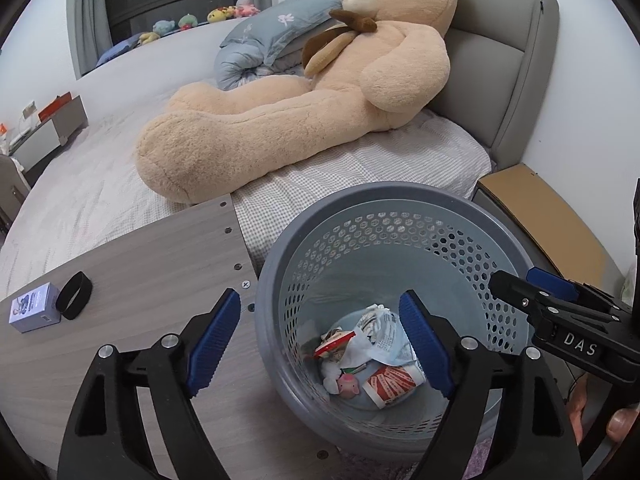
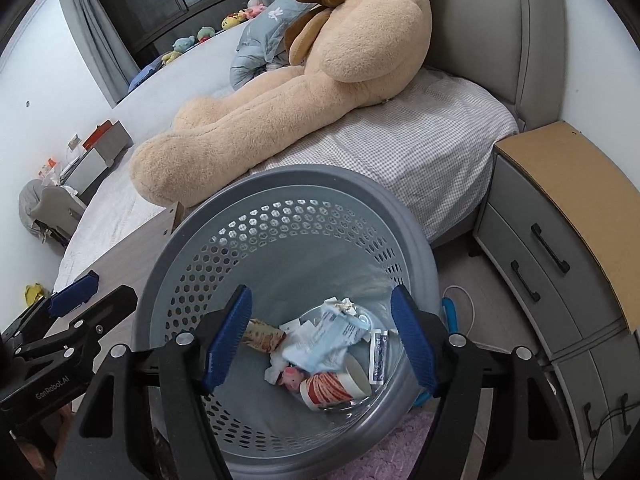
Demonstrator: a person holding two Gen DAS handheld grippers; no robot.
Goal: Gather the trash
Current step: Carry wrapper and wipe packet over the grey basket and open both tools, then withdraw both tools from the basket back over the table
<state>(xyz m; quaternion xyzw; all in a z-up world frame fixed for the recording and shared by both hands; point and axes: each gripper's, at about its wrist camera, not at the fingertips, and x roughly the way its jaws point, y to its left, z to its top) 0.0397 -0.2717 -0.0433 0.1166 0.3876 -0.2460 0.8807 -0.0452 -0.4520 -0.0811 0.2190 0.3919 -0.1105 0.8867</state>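
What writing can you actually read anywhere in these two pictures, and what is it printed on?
"DAS": on the right gripper, seen from the left wrist.
"GenRobot.AI": on the left gripper, seen from the right wrist.
Small blue box on the wooden board: print too small.
Wrappers and red paper cup in the basket: unreadable.

We lose the lower part of the paper cup (image 2: 338,387) behind the basket (image 2: 288,184) rim at 6 o'clock. Print on the crumpled wrapper (image 2: 328,340) is too small to read. The right claw (image 1: 516,286) runs off frame at 3 o'clock; the bear (image 2: 320,92) loses its head at 12 o'clock.
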